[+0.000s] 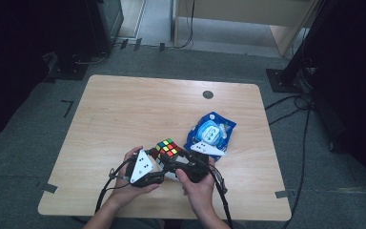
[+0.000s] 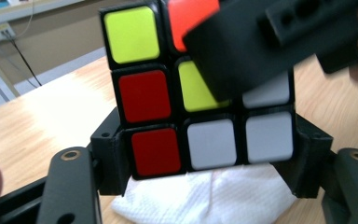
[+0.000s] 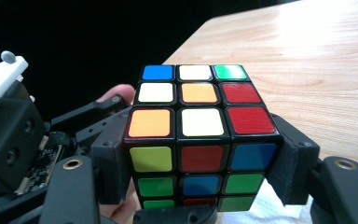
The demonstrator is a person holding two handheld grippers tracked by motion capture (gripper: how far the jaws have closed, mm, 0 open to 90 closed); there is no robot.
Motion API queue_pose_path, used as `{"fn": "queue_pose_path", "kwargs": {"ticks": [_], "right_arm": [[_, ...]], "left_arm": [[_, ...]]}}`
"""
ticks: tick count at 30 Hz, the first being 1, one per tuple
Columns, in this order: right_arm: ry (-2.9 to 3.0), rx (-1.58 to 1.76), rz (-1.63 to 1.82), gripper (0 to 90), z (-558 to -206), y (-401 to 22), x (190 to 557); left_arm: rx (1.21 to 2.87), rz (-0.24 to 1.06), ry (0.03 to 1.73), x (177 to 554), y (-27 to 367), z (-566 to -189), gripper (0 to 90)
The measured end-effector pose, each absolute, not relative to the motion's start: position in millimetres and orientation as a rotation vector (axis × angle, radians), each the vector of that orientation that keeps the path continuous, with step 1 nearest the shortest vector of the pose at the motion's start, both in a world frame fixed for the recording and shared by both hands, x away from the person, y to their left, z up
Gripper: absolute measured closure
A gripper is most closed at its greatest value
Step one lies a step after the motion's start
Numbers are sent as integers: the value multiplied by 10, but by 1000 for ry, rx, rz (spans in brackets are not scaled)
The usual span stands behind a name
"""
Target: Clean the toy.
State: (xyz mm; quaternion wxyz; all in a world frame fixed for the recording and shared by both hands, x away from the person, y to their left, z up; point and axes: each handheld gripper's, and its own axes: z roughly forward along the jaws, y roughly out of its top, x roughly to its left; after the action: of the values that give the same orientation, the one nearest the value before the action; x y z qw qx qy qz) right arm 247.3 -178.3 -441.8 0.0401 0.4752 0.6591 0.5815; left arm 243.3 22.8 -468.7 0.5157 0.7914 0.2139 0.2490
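Note:
A scrambled Rubik's cube (image 1: 167, 148) is held just above the wooden table (image 1: 124, 109) near its front edge. My left gripper (image 1: 158, 162) comes in from the left and is shut on it. In the left gripper view its pads (image 2: 114, 158) press the sides of the cube's (image 2: 205, 116) lowest layer. My right gripper (image 1: 178, 160) comes in from the right and is shut on the same cube. In the right gripper view the cube (image 3: 200, 126) sits between the pads (image 3: 293, 170). A right gripper jaw crosses the upper right of the left gripper view.
A white cloth (image 2: 200, 196) lies on the table under the cube. A blue packet (image 1: 211, 133) lies just right of the cube. A round grommet (image 1: 208, 94) sits near the table's far edge. Cables and black stands surround the table on the floor.

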Motion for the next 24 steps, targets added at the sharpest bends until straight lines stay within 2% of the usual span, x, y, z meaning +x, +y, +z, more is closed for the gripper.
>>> {"fn": "queue_pose_path", "kwargs": {"ticks": [7,13,24], "right_arm": [[2097,1458,1717,345,-4302,-1911,2555],[2203,1486,1673,344,-4293,-1920,2594],[2319,1490,1578,343,-4324,-1866,2630]], "left_arm": [[1939,638,446,2424,257,-4712,298],[1972,736,415,2439,298,-4755,294],[2000,742,361,2424,291,-4788,260]]}}
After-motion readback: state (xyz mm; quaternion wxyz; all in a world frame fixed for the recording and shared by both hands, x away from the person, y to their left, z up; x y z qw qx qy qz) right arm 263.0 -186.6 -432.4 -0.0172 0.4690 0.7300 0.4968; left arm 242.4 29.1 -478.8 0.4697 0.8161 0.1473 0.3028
